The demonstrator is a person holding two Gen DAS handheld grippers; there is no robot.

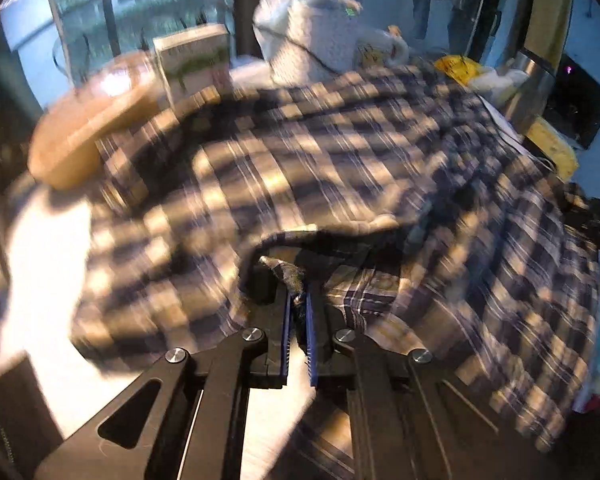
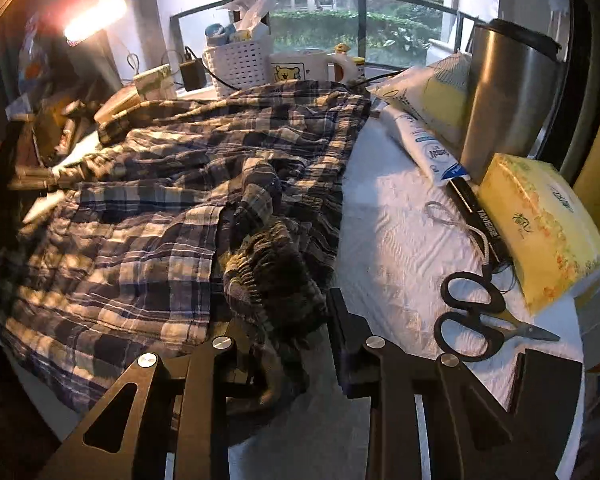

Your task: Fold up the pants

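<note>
1. The plaid pants (image 2: 148, 208) lie crumpled across the white-covered worktop (image 2: 392, 240), reaching toward its back edge.
2. I judge the cloth light, limp and prone to slipping; take it at the gathered waistband (image 2: 272, 268).
3. My left gripper (image 1: 299, 312) is clamped on a fabric edge.
4. My right gripper (image 2: 288, 340) straddles the waistband; whether it is gripping, I cannot tell.

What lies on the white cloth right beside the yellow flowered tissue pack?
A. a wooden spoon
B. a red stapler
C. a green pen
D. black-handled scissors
D: in the right wrist view, black-handled scissors with a steel blade lie on the white cloth, beside the yellow flowered tissue pack; no stapler, pen or spoon shows there.
</note>
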